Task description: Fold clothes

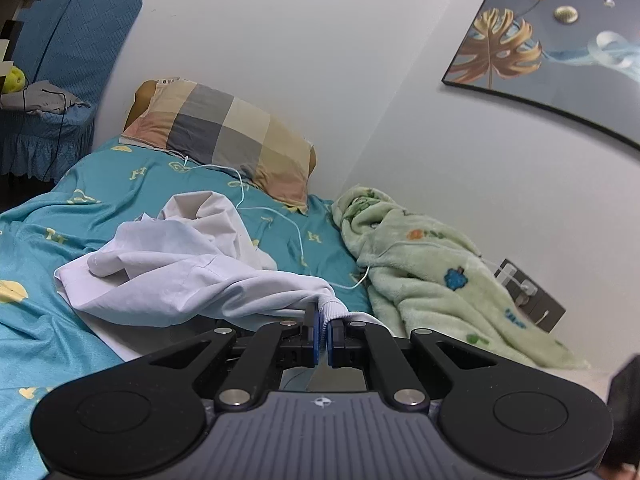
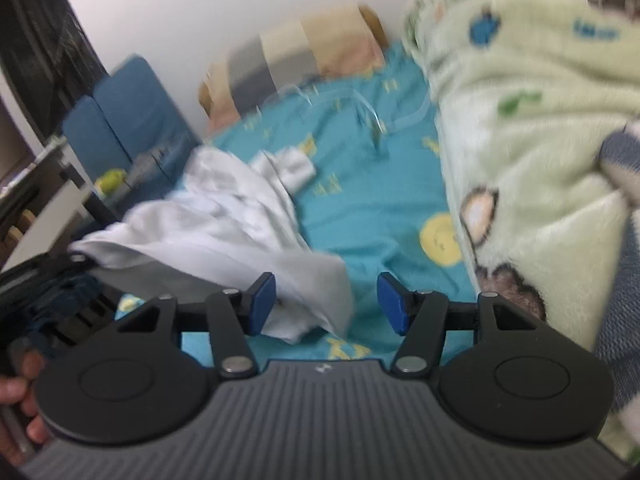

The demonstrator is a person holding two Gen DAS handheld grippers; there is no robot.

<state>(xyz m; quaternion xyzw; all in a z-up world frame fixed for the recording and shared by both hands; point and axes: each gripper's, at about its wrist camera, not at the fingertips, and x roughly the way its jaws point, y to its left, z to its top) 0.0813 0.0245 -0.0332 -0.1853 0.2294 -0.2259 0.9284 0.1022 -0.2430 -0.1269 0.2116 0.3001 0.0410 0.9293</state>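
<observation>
While L hand-held gripper pinches white garment, R gapes.

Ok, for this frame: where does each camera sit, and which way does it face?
Left wrist: on the left gripper, facing the checked pillow and wall; jaws shut on the white garment cuff.
Right wrist: on the right gripper, angled down the teal bedsheet; jaws open, fingers at lower left; blurred.
Shared: garment, pillow, sheet, green blanket.
</observation>
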